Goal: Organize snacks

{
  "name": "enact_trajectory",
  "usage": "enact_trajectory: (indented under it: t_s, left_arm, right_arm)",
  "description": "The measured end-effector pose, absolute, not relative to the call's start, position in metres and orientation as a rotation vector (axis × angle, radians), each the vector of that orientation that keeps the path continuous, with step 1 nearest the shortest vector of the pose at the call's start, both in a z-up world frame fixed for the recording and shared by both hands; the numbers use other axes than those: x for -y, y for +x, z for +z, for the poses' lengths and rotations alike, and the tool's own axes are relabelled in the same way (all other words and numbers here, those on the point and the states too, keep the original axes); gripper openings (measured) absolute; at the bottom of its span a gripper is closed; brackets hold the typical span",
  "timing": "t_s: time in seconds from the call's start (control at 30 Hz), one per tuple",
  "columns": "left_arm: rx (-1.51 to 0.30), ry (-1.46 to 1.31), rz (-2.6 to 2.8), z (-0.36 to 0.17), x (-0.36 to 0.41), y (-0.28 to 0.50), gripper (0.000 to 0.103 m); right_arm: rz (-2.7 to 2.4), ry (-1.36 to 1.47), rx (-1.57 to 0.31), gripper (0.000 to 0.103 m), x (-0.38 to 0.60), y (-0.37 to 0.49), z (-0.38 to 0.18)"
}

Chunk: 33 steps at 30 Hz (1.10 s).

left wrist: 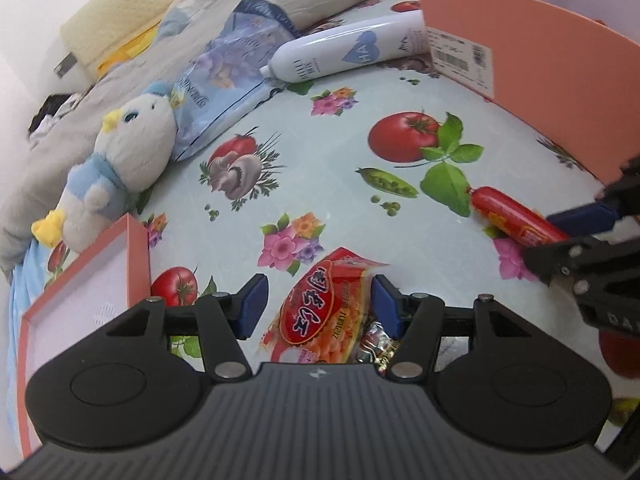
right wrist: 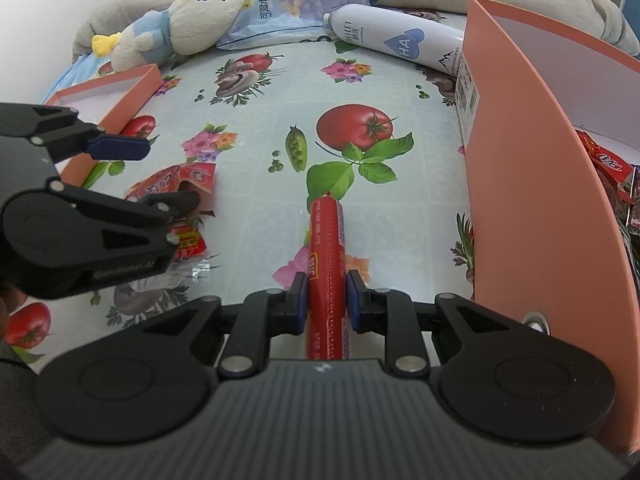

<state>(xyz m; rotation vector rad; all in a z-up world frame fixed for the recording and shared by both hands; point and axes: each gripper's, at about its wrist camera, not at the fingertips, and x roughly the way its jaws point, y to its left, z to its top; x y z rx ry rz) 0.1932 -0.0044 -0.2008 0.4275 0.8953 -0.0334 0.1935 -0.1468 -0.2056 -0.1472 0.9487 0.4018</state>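
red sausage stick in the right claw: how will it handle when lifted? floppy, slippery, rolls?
The red sausage looks fairly stiff: it runs straight out past the right claw without sagging. Its glossy casing may be slippery, so it could slide lengthwise through the pads. It is round, so if released on the tablecloth it would probably roll sideways.

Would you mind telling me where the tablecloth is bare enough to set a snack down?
The widest free patch is mid-table, between the spray bottle, the pink box and the sausage. A smaller patch lies between the box lid and that middle. It is crowded at the back by the plush penguin and near the red snack packet.
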Motion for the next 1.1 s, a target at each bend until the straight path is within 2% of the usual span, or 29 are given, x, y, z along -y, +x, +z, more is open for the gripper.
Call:
enact_trajectory:
  t_s: [0.1, 0.27, 0.33, 0.43, 0.6, 1.1]
  left_arm:
    - [-0.916, 0.374, -0.011, -0.205, -0.001, 0.197, 0.048]
    - [-0.92, 0.314, 0.014, -0.21, -0.004, 0.197, 0.032]
    - [-0.92, 0.298, 0.021, -0.21, -0.004, 0.197, 0.015]
    - [-0.909, 0.262, 0.029, -0.208, -0.007, 0.195, 0.007]
    - [-0.882, 0.186, 0.049, -0.197, -0.015, 0.188, 0.002]
    - [-0.75, -0.015, 0.013, -0.129, -0.026, 0.155, 0.0]
  right_arm:
    - [0.404, -0.148, -0.949, 0.024, 0.148, 0.194, -0.206]
    - [0.407, -0.155, -0.95, 0.024, 0.147, 0.195, -0.207]
    - [0.408, -0.157, -0.946, 0.024, 0.147, 0.194, -0.207]
    - [0.413, -0.185, -0.941, 0.024, 0.144, 0.194, -0.206]
    - [0.408, -0.192, -0.934, 0.023, 0.144, 0.193, -0.202]
    - [0.413, -0.138, -0.848, 0.023, 0.151, 0.192, -0.158]
